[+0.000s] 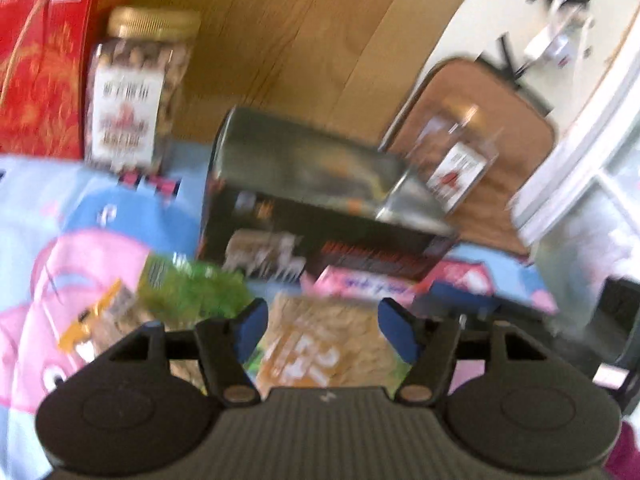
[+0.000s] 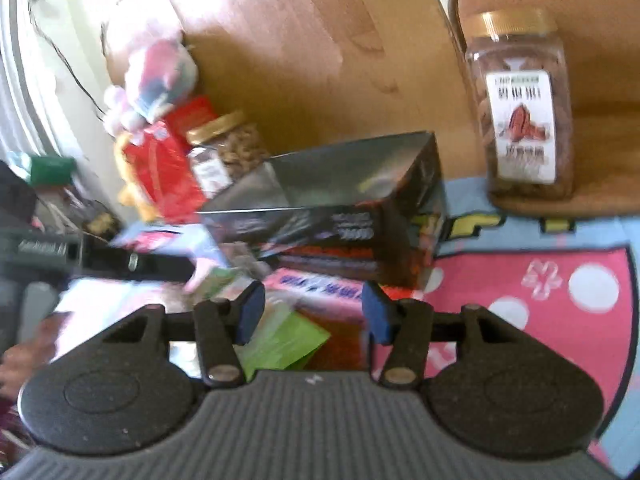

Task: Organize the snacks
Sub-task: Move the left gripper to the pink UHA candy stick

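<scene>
A black snack box (image 1: 320, 204) lies on the cartoon blanket (image 1: 60, 240); it also shows in the right wrist view (image 2: 340, 200). A pink packet (image 1: 360, 280) and an orange snack bag (image 1: 320, 344) lie in front of it, a green bag (image 1: 192, 284) to the left. My left gripper (image 1: 323, 330) is open above the orange bag. My right gripper (image 2: 313, 310) is open above the pink packet (image 2: 320, 288) and a green bag (image 2: 288, 340). A gold-lidded nut jar (image 1: 136, 92) stands by a red box (image 1: 44, 60). Another jar (image 2: 520, 108) stands at the right.
A brown cushion (image 1: 488, 128) lies on the wooden floor (image 1: 300, 40) behind the box. A plush toy (image 2: 156, 76) sits above the red box (image 2: 164, 168) and a jar (image 2: 228, 144). Dark clutter lies at the left (image 2: 40, 240).
</scene>
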A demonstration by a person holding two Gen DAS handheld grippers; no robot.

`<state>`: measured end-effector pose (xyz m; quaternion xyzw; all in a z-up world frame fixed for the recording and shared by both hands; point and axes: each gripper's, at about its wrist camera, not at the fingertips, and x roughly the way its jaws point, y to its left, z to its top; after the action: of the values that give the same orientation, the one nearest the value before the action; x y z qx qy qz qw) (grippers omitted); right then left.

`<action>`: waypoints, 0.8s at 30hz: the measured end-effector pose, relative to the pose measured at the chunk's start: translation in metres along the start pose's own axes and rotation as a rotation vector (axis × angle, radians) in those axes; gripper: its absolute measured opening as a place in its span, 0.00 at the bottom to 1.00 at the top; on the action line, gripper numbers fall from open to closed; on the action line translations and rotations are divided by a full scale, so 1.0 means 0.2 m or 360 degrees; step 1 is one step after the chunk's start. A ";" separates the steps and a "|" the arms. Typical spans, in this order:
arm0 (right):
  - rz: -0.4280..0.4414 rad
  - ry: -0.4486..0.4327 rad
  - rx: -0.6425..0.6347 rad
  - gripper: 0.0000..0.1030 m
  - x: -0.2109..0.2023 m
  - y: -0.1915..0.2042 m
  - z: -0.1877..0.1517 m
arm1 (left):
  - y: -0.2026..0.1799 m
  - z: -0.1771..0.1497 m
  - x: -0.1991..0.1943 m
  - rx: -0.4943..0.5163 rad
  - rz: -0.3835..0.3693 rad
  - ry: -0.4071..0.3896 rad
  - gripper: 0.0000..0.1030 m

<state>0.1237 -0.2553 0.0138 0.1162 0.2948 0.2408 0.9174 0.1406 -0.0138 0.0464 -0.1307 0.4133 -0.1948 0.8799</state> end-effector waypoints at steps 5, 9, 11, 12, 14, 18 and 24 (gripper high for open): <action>-0.0062 -0.0056 0.0179 0.52 0.02 -0.13 -0.01 | -0.04 -0.07 0.05 0.0090 0.0109 -0.0035 0.61; -0.0030 -0.0074 0.0324 0.52 0.02 -0.19 -0.01 | -0.08 -0.09 0.01 0.0147 0.0126 -0.0001 0.61; -0.0117 -0.0081 0.0285 0.53 0.01 -0.16 0.01 | -0.10 -0.14 -0.02 0.0209 0.0147 0.0014 0.61; -0.0140 -0.0095 0.0274 0.53 0.01 -0.17 0.00 | -0.11 -0.17 -0.03 0.0233 0.0146 0.0026 0.61; -0.0111 -0.0062 0.0324 0.52 0.03 -0.20 0.00 | -0.13 -0.21 -0.06 0.0269 0.0104 0.0065 0.61; -0.0031 0.0091 0.0292 0.53 0.09 -0.16 -0.05 | -0.11 -0.21 -0.18 0.0240 -0.0042 0.0069 0.61; 0.0176 0.0182 0.0037 0.54 -0.10 0.10 -0.17 | -0.01 -0.05 -0.34 0.0145 0.0044 -0.0163 0.60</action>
<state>0.0813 -0.2456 0.0029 0.1290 0.3428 0.2938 0.8829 0.0924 0.0144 0.0864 -0.0947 0.3601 -0.1945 0.9075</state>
